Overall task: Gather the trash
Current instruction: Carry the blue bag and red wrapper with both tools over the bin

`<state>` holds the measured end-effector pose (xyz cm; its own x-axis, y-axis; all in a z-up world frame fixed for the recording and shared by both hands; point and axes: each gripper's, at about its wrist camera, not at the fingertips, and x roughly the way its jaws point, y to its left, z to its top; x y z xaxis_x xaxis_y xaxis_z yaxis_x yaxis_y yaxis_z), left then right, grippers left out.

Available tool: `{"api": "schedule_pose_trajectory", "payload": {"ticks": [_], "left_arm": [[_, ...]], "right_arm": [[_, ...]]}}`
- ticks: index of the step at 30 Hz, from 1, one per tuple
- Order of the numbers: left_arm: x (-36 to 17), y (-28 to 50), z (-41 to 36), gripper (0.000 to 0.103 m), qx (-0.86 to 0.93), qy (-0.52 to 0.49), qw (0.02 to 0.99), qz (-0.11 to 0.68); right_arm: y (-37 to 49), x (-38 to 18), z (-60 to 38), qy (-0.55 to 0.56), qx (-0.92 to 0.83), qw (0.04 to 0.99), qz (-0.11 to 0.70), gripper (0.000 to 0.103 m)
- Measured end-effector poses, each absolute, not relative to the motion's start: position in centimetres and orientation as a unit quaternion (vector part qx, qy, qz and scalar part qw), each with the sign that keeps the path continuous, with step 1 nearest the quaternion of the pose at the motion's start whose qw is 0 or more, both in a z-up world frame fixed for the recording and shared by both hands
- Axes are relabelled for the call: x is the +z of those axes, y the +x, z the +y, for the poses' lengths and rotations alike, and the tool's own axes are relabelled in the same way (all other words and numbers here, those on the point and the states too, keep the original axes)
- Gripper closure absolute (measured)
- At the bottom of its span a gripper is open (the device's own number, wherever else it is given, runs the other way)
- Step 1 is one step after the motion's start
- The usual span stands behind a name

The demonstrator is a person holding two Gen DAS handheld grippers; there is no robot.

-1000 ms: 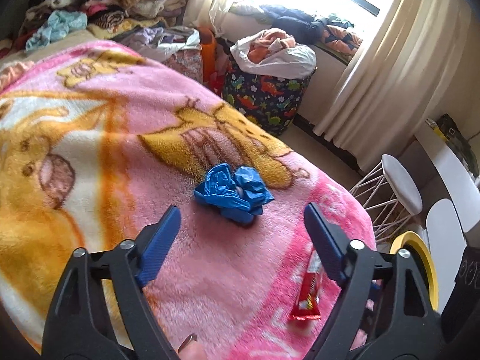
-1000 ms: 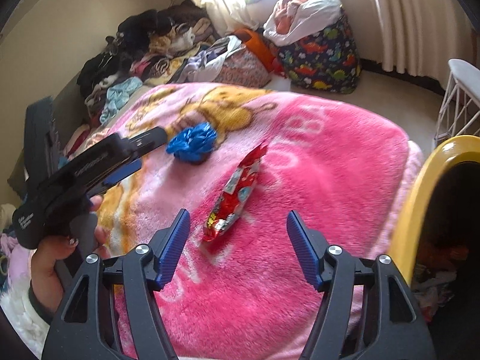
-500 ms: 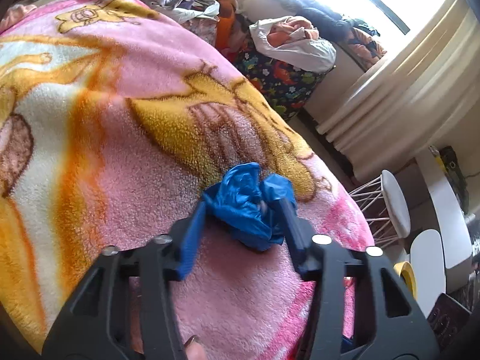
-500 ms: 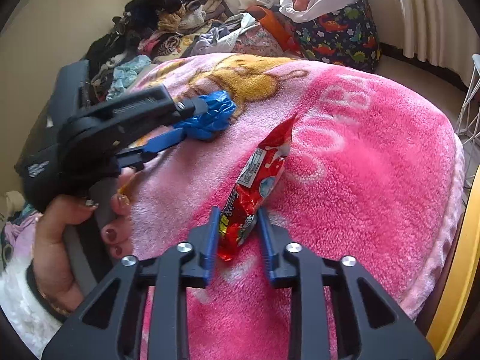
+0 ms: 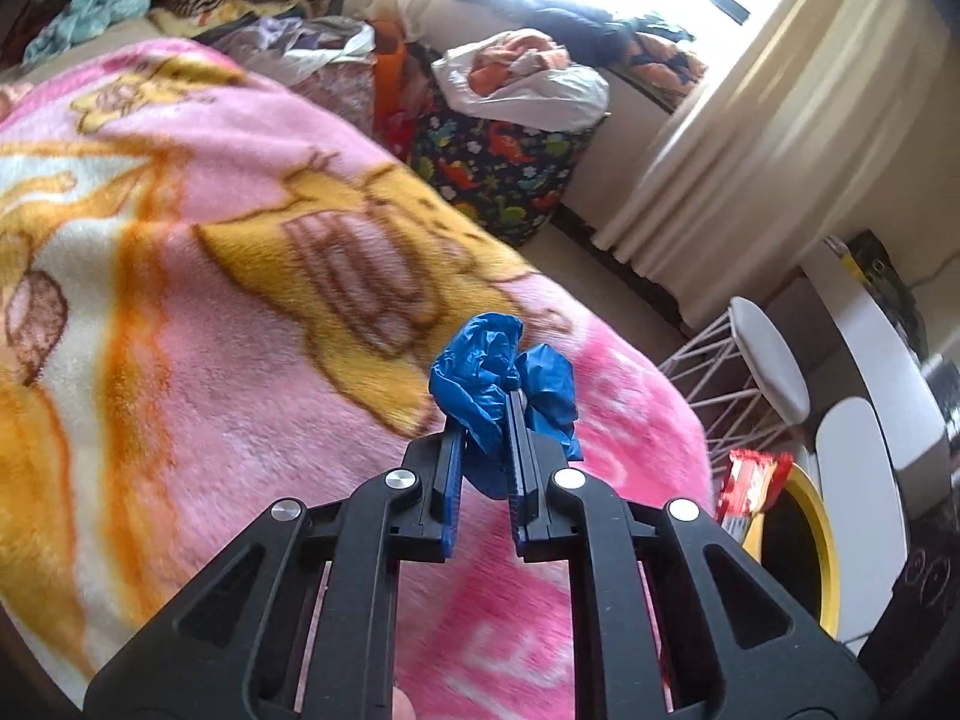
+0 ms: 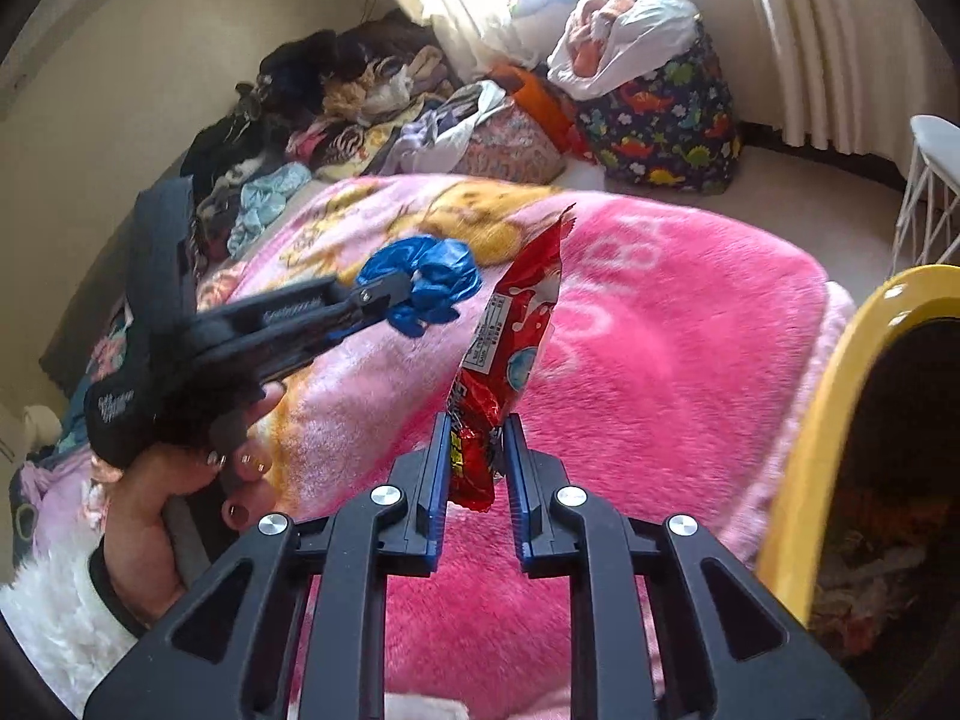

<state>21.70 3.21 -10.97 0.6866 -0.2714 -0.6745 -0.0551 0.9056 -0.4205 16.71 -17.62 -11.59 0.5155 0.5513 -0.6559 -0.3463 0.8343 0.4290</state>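
Observation:
My left gripper (image 5: 486, 414) is shut on a crumpled blue plastic bag (image 5: 495, 372) and holds it above the pink blanket (image 5: 240, 408). The bag also shows in the right wrist view (image 6: 429, 282), in the left gripper (image 6: 384, 294). My right gripper (image 6: 477, 426) is shut on the lower end of a red snack wrapper (image 6: 510, 348), which stands up above the blanket (image 6: 660, 348). The wrapper also shows in the left wrist view (image 5: 750, 480), beside the yellow-rimmed bin (image 5: 822, 516).
The yellow-rimmed bin (image 6: 822, 420) with trash inside stands at the bed's right edge. A dinosaur-print bag (image 6: 666, 120) stuffed with clothes and piles of clothing (image 6: 336, 114) lie beyond the bed. A white wire stool (image 5: 762, 372) stands by the curtain (image 5: 762, 138).
Both grippers went from open to shut: the left on the blue bag, the right on the red wrapper. Both items are now lifted off the blanket.

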Motion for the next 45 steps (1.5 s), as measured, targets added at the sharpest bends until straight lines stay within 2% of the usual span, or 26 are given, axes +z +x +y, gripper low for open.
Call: {"api": "schedule_pose_trajectory", "payload": {"ticks": [20, 45], "left_arm": [[-6.6, 18.7, -4.9, 0.095, -0.122, -0.128, 0.917, 0.359], [-5.7, 16.4, -9.9, 0.095, -0.165, -0.083, 0.917, 0.355]], "right_arm": [[13.0, -8.2, -25.4, 0.157, 0.205, 0.893, 0.368, 0.086], [11.0, -7.7, -31.6, 0.193, 0.146, 0.906, 0.348, 0.086]]}}
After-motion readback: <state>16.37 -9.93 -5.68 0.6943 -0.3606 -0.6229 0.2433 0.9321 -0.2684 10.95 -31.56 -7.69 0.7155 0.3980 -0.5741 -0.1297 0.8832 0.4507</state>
